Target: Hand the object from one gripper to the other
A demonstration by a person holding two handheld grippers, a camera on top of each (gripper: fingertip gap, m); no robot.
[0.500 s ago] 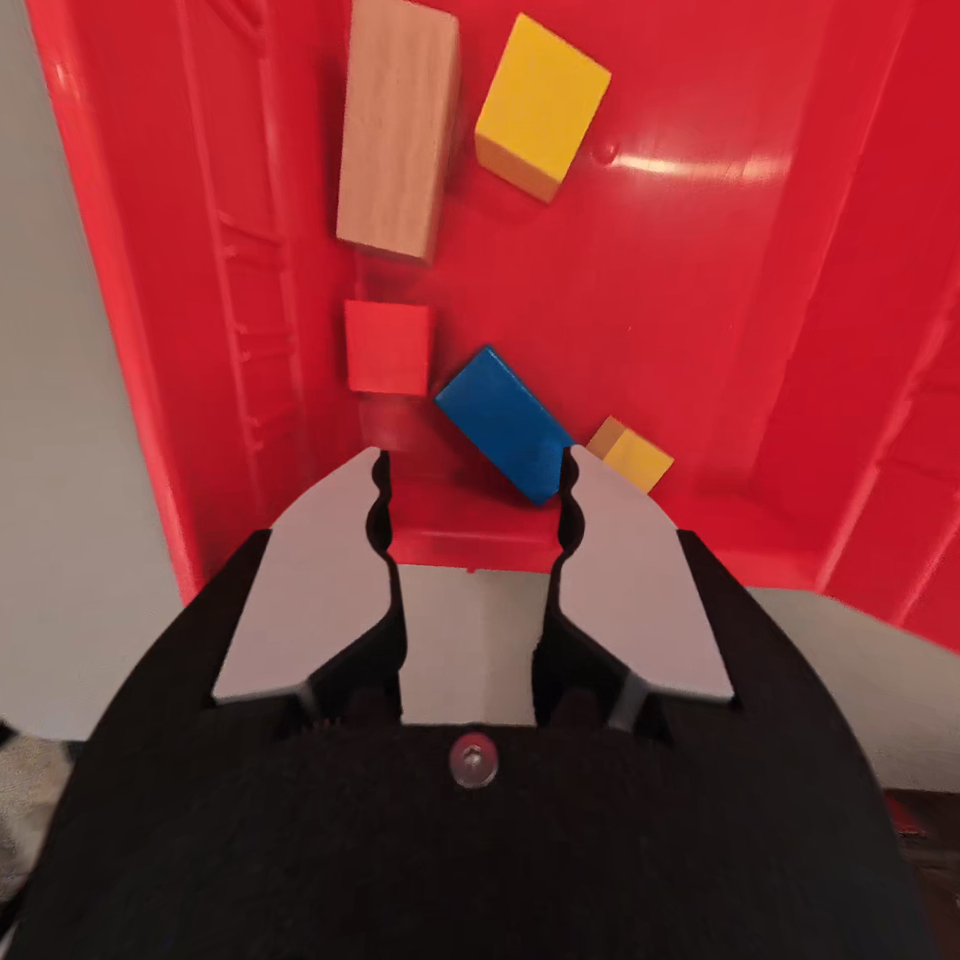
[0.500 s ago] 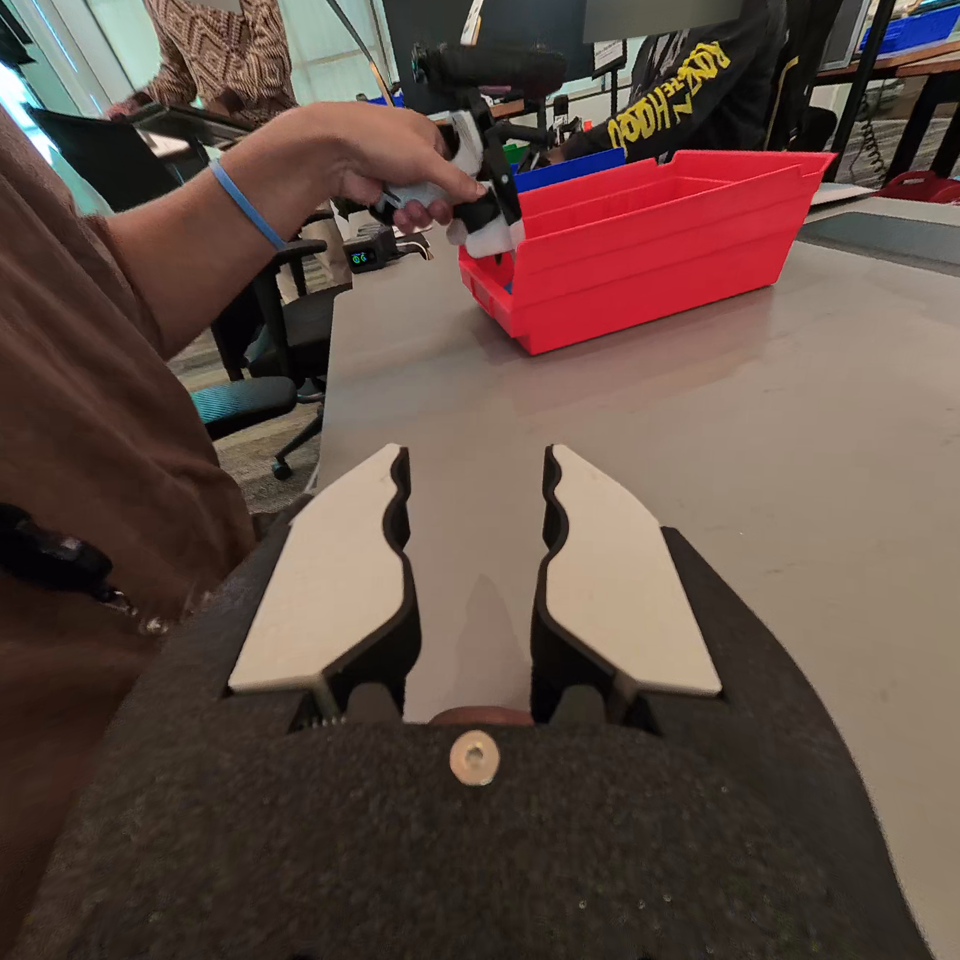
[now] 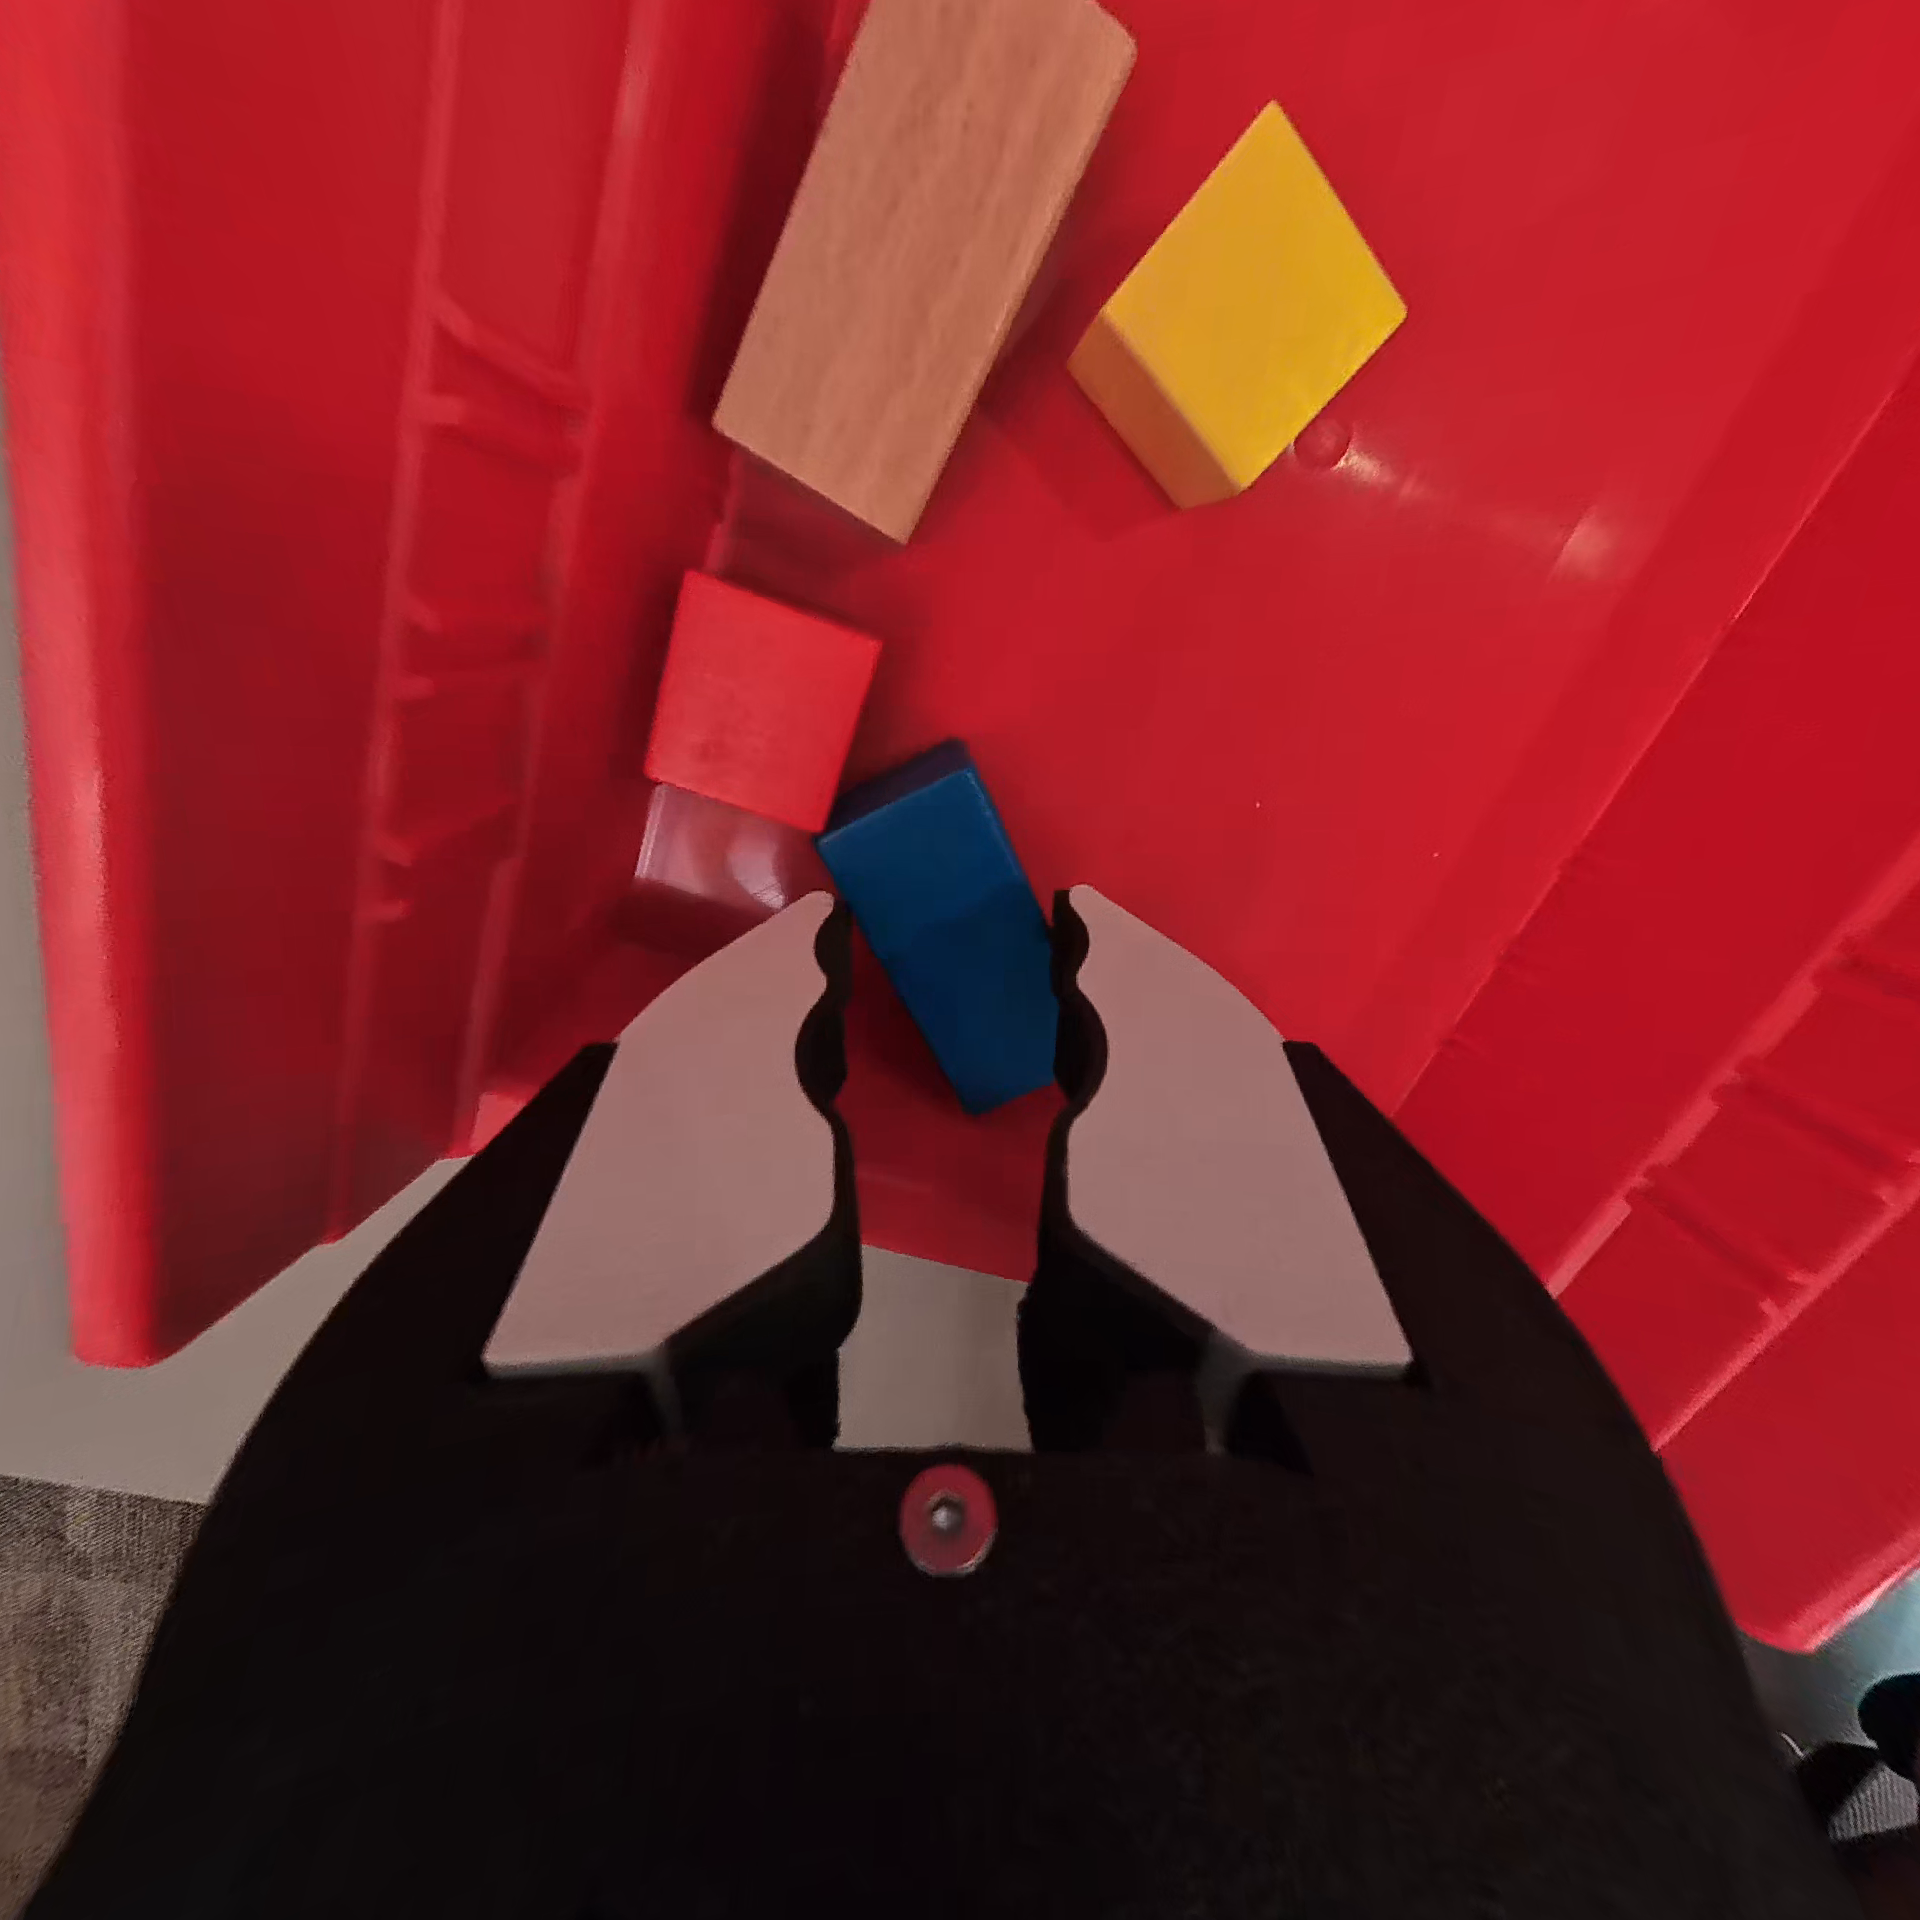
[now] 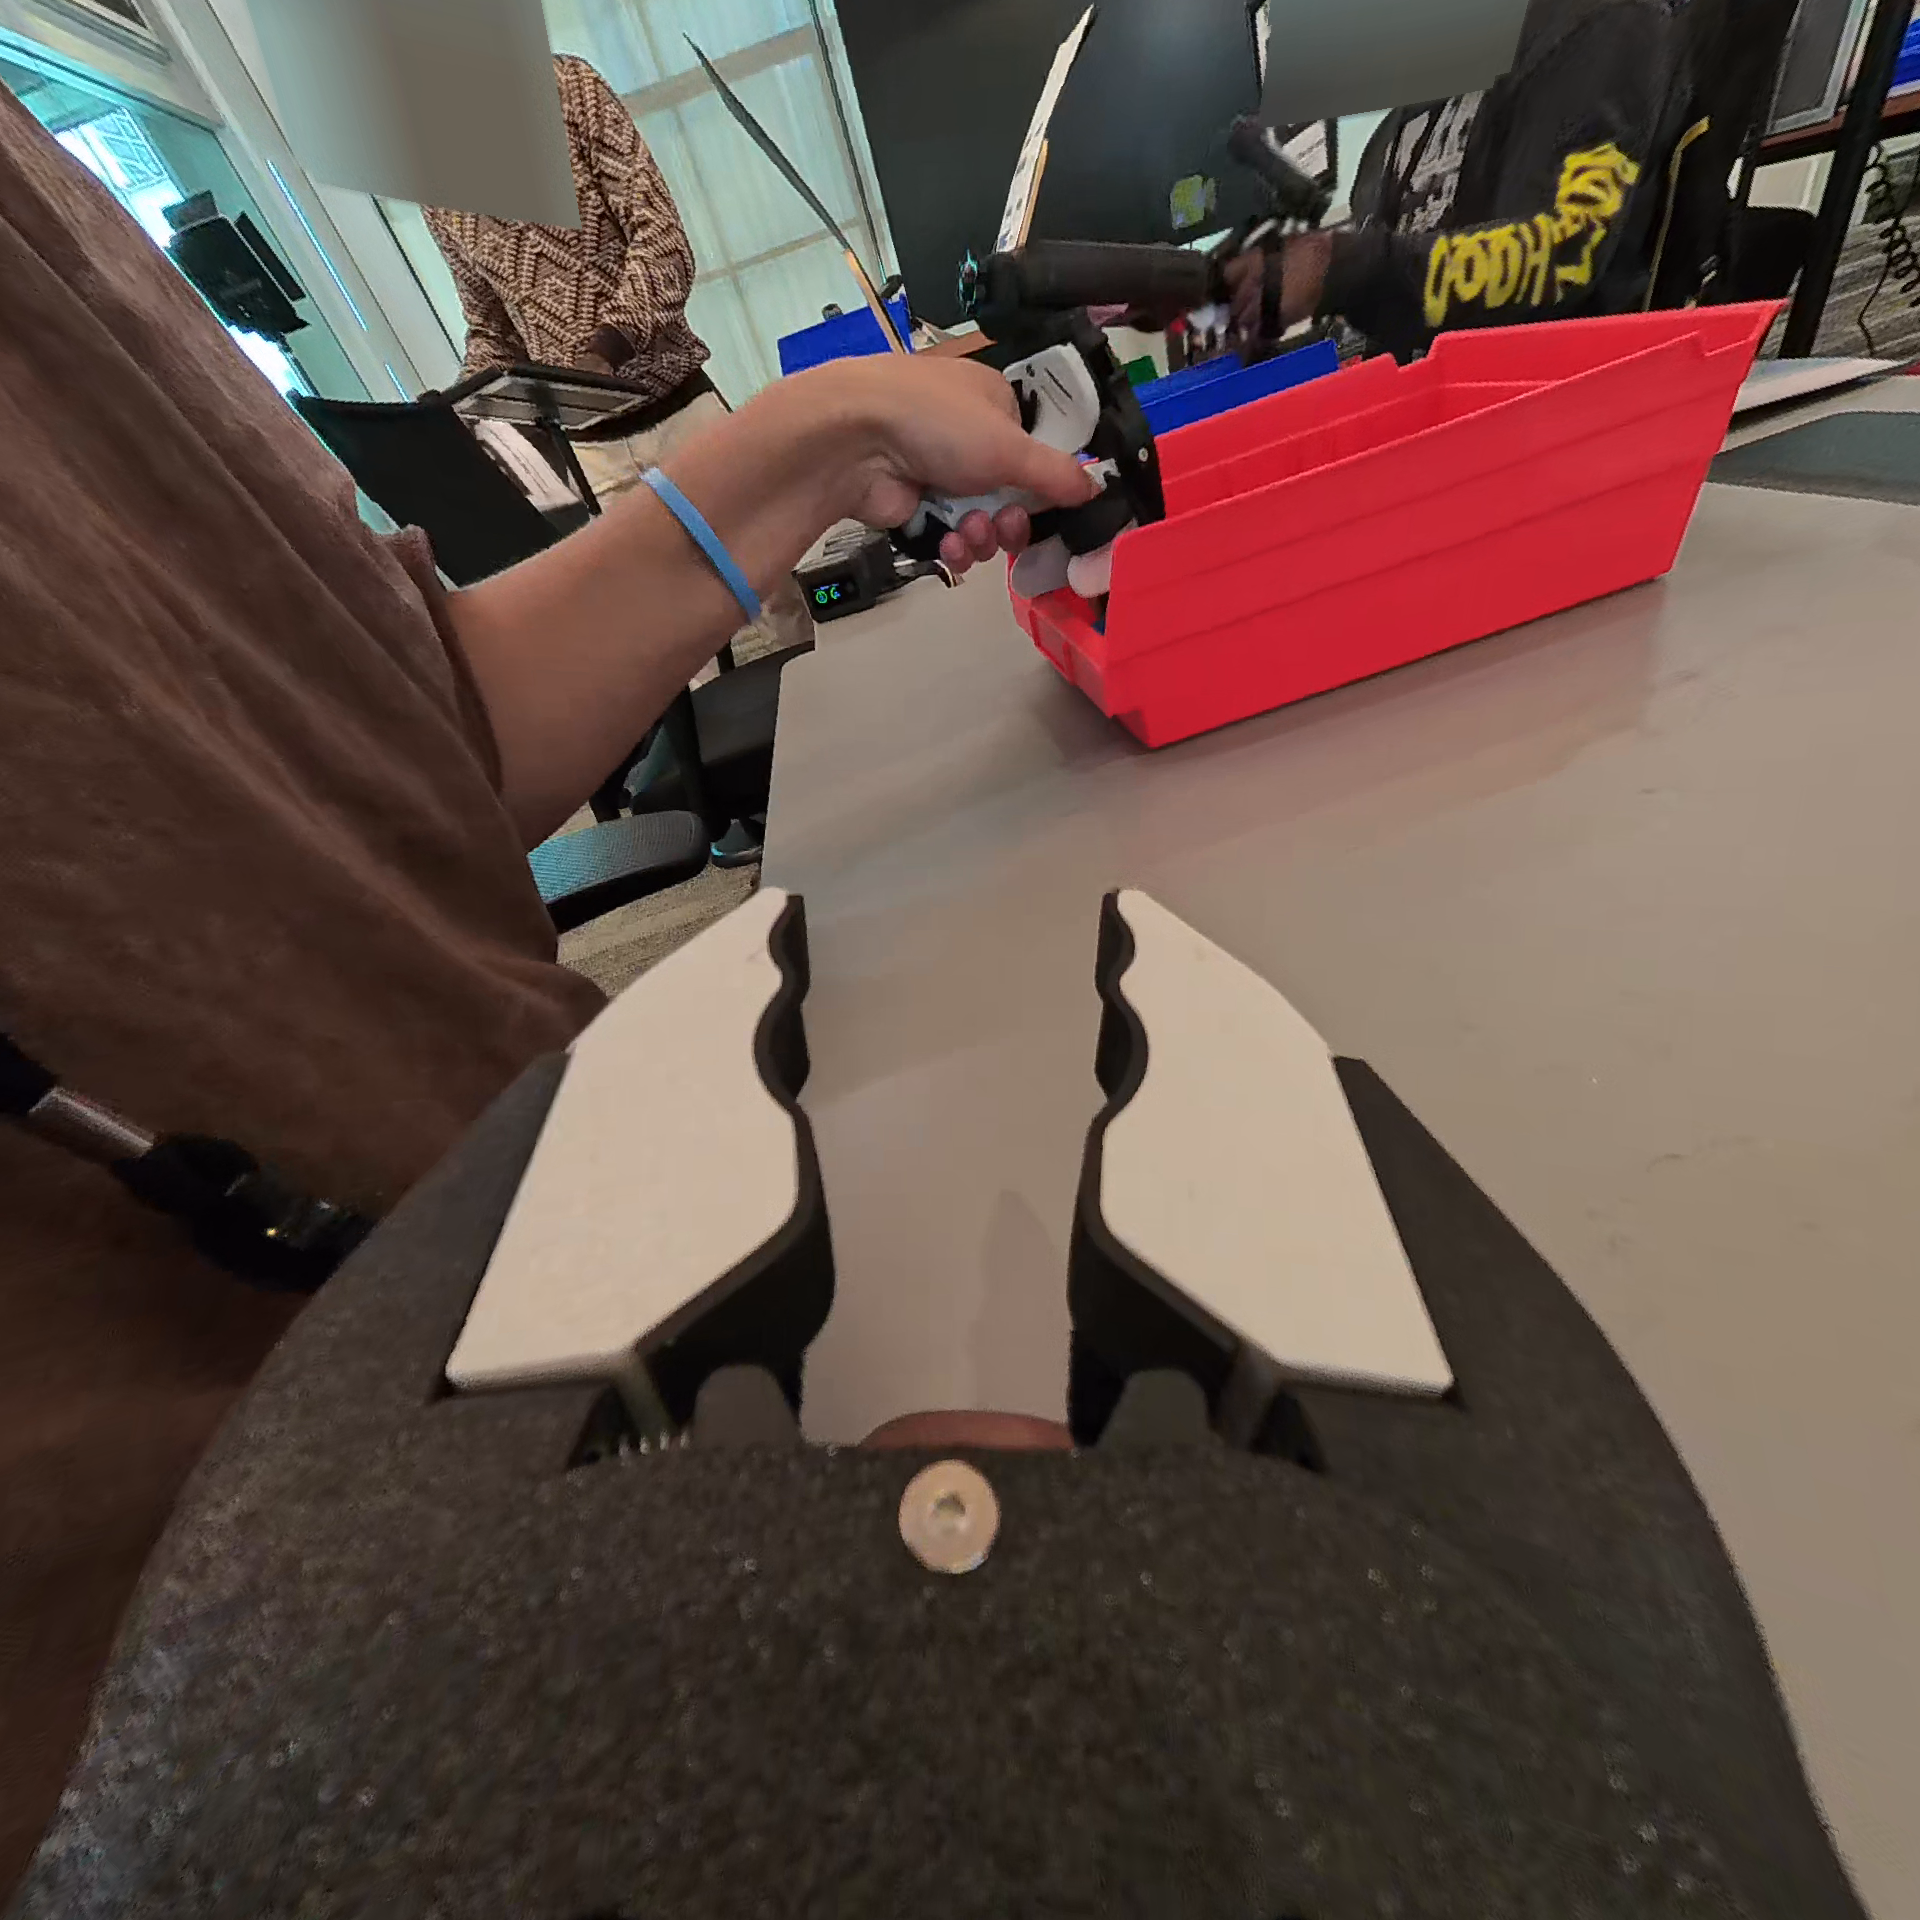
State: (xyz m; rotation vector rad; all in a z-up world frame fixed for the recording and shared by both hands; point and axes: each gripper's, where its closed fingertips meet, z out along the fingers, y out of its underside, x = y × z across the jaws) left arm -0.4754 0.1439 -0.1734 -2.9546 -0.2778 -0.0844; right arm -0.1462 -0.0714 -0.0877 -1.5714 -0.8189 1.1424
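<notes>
None of the handover is done: the left gripper (image 3: pixel 951 914) has its spread jaws around the blue block (image 3: pixel 940 925) in the red bin (image 3: pixel 1455 727), while the right gripper (image 4: pixel 951 914), at six o'clock over the desk (image 4: pixel 1507 883), waits spread and empty.

Yellow lettering is showing on a person's black sleeve (image 4: pixel 1527 249); a small black device (image 4: pixel 836 594) is displaying green symbols.

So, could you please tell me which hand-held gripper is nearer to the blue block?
Left. The left hand-held gripper straddles the blue block inside the red bin; the right hand-held gripper hovers open over the table, well short of the bin.
</notes>
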